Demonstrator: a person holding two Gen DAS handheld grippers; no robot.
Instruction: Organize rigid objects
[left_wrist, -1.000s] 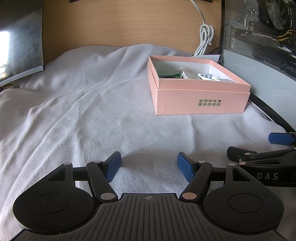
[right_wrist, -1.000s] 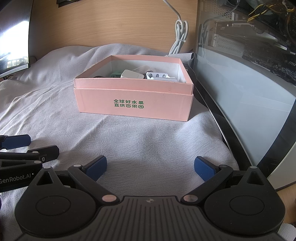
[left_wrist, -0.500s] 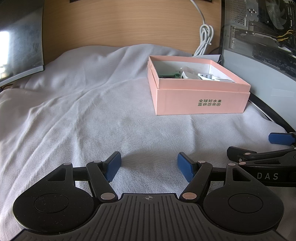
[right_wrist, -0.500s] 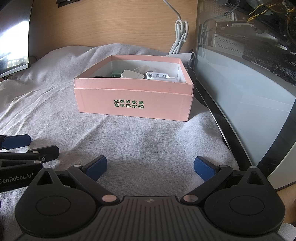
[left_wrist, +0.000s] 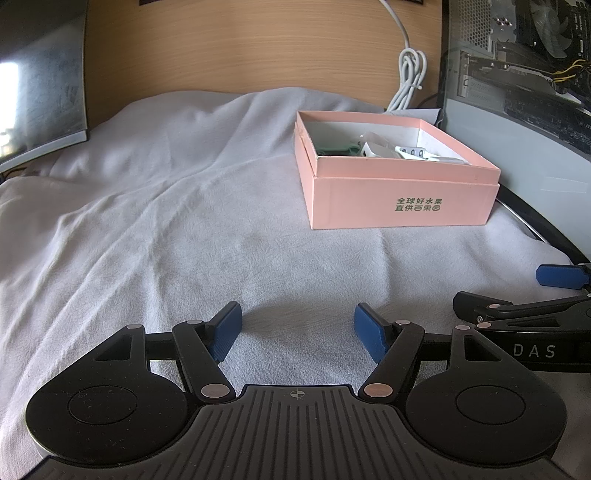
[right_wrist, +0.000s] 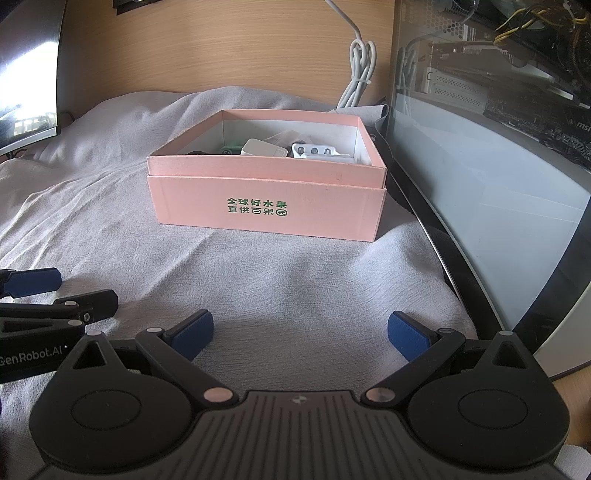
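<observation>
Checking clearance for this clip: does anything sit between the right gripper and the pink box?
Nothing visible does. Between the right gripper, jaws open, and the box lies only bare grey cloth. The left gripper sits off to its left, outside that path, and the computer case stands to the right.

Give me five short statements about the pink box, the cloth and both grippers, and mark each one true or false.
1. The pink cardboard box is open, with small items inside. True.
2. The left hand-held gripper is clamped on a white plug. False: its jaws are open and empty.
3. The box sits on the wrinkled grey cloth. True.
4. The right hand-held gripper is inside the box. False: it is open over the cloth, short of the box.
5. The coiled white cable lies inside the box. False: it hangs against the wooden panel behind it.
</observation>
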